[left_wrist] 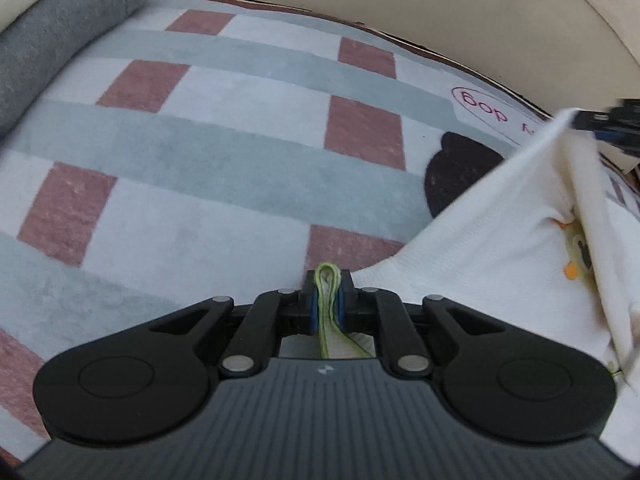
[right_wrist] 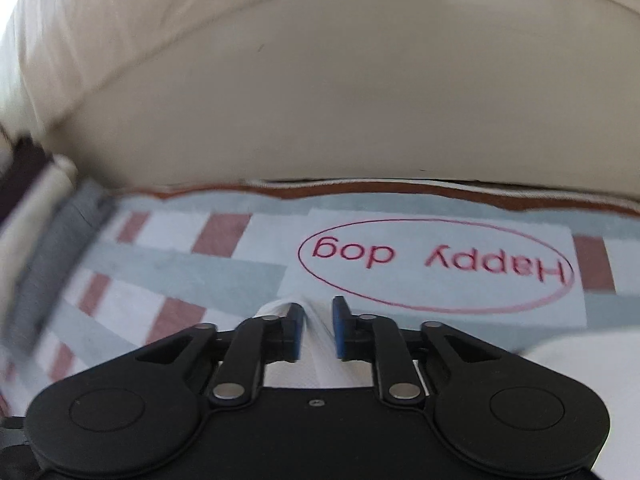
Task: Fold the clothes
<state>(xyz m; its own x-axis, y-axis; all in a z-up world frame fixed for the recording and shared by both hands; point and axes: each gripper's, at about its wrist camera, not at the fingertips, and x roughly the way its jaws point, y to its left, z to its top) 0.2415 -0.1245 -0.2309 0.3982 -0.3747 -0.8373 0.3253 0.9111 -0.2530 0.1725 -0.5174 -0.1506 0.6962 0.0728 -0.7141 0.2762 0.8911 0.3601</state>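
A plush mat [left_wrist: 224, 148] checked in white, grey-green and brick red covers the seat, and most of it lies bare toward its far edge, where a brown border meets the cream leather sofa back [right_wrist: 360, 92]. A folded grey fleece blanket [left_wrist: 52, 36] lies along the mat's far left edge. Near the far right corner, a white panel carries a red oval reading "Happy dog" [right_wrist: 436, 266], with a black blot-shaped print [left_wrist: 452, 172] beside it.

The white knitted garment with green trim [left_wrist: 500, 248] lies at the mat's near right, lifted into a taut ridge between both tools. The left gripper [left_wrist: 327, 300] is clamped tight on its green-edged hem. The right gripper [right_wrist: 318, 330] has its jaws slightly parted, with a white fold between the blue pads; whether they grip the cloth cannot be told.
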